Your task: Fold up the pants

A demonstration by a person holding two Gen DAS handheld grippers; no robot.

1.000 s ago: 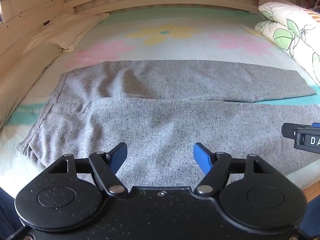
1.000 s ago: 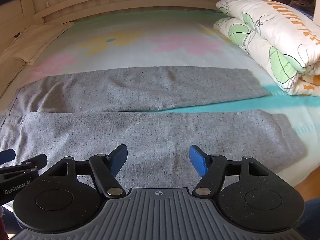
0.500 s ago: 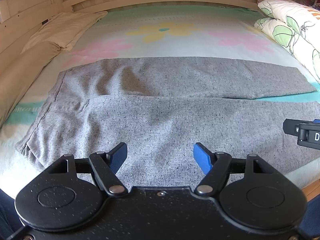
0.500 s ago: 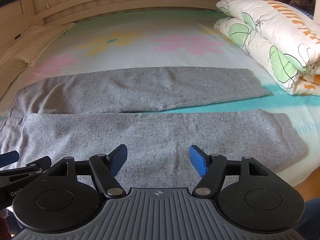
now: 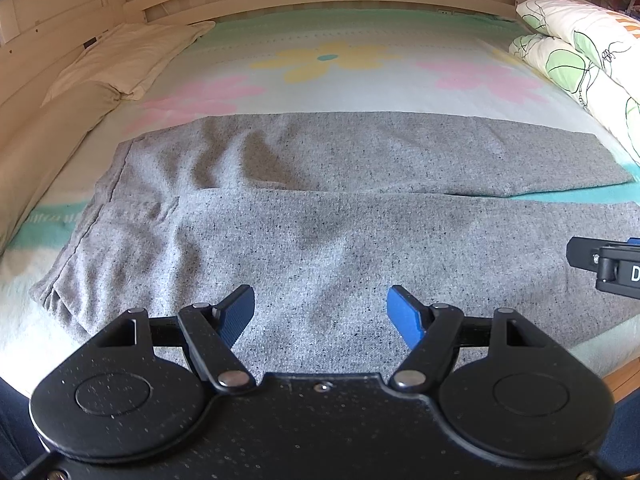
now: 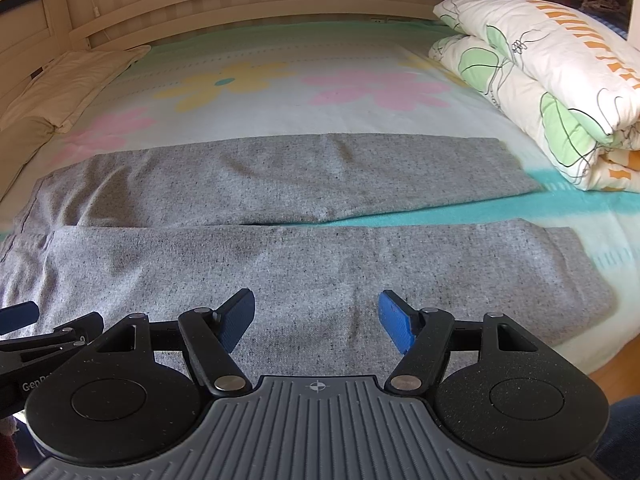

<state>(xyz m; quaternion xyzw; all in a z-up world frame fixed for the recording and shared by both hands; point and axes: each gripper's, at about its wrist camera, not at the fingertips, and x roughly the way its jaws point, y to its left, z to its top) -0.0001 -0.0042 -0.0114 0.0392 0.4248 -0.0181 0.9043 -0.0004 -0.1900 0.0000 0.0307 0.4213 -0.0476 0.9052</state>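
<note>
Left wrist view: the left gripper [image 5: 320,312] hangs over the near leg of the pants [image 5: 320,208], jaws spread wide, nothing between the blue fingers [image 5: 236,314]. The grey pants lie flat on the bed sheet [image 5: 328,76], laid out crosswise, waistband to the left, both legs running right. The legs lie side by side, touching along the inner seam for most of their length and parting slightly toward the cuffs. There are wrinkles around the seat and waistband at the left; the rest is fairly smooth. Part of the right gripper shows at the right edge of this view, over the near leg. A beige pillow [image 5: 128,60] sits far left, well clear.

Right wrist view: the right gripper [image 6: 316,316] is likewise over the near leg, closer to the cuff end, jaws apart and empty. The near cuff [image 6: 580,300] lies flat close to the bed edge. A folded floral duvet [image 6: 540,80] is stacked at the right, just beyond the far cuff and apparently not touching it.

Judgement: no fold made yet, this is the pre-grasp stage. The likely first fold is leg onto leg, so each gripper needs to drop to the near edge of the near leg, pinch both fabric layers, and carry that edge over onto the far leg in step. Risk: catching only the top layer, or dragging the wrinkles at the seat.
</note>
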